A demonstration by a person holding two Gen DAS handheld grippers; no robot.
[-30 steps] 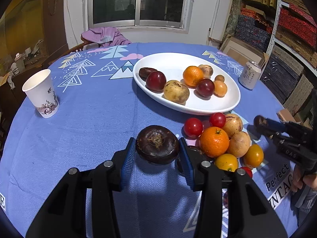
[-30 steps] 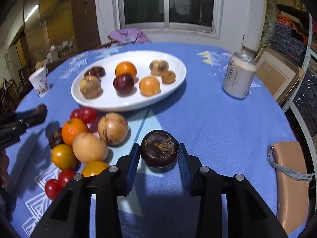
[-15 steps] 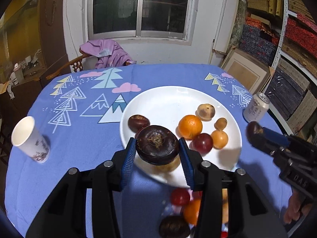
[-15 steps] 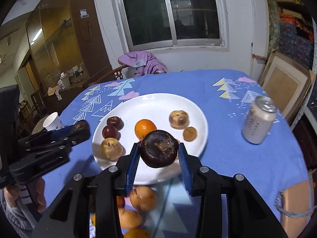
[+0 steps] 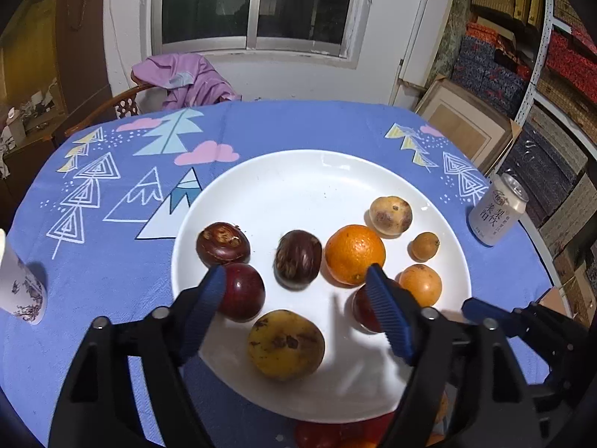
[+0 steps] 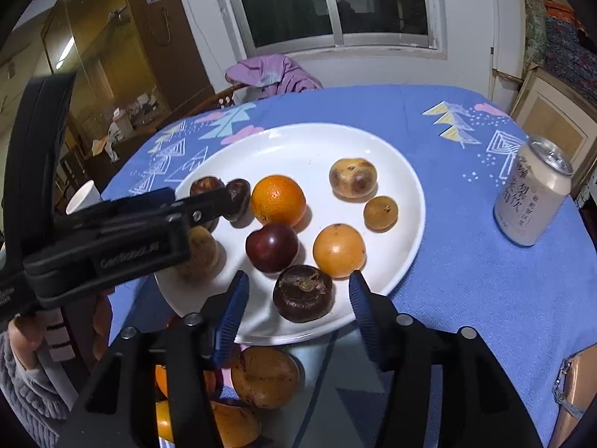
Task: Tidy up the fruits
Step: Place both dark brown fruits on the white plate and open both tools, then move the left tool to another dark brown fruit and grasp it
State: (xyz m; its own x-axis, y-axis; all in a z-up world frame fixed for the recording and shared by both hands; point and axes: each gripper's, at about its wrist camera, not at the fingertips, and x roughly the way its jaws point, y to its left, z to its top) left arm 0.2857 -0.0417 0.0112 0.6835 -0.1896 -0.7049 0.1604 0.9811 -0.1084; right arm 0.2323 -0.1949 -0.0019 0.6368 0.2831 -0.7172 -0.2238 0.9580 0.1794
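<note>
A white oval plate on the blue tablecloth holds several fruits. My left gripper is open above the plate; a dark brown fruit lies on the plate just beyond its jaws, beside an orange. My right gripper is open at the plate's near rim, with another dark brown fruit resting on the plate between its fingers, untouched. The left gripper's body crosses the right wrist view at the left. Loose fruits lie on the cloth below the plate.
A drink can stands right of the plate. A paper cup stands at the left table edge. A chair with purple cloth is behind the table. Boxes and shelves fill the right side.
Both grippers rose from the loose fruit pile to over the plate, each carrying a dark brown fruit. Both have opened and the two fruits now lie on the plate.
</note>
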